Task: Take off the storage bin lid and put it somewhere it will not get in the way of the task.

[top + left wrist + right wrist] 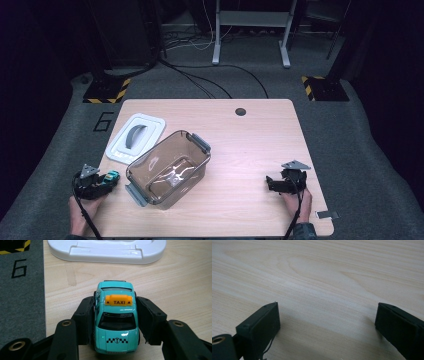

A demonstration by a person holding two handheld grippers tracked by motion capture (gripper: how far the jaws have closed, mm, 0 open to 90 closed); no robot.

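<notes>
A teal toy taxi [116,325] with an orange TAXI sign stands on the wooden table [250,145] near its left front edge. My left gripper [116,303] is shut on the toy, one black jaw pressed against each side of the taxi [113,176]. In the high view the left gripper [103,183] sits just left of a clear brown plastic container [201,146]. Over bare wood at the right front, my right gripper [270,183] is open, and nothing lies between the jaws of the right gripper [327,315].
The container lies open at an angle, with something clear and crinkled [175,176] inside. Its white lid [136,136] rests behind the taxi at the back left; the lid [107,252] is close ahead of the left gripper. Grey carpet [22,290] borders the table's left edge.
</notes>
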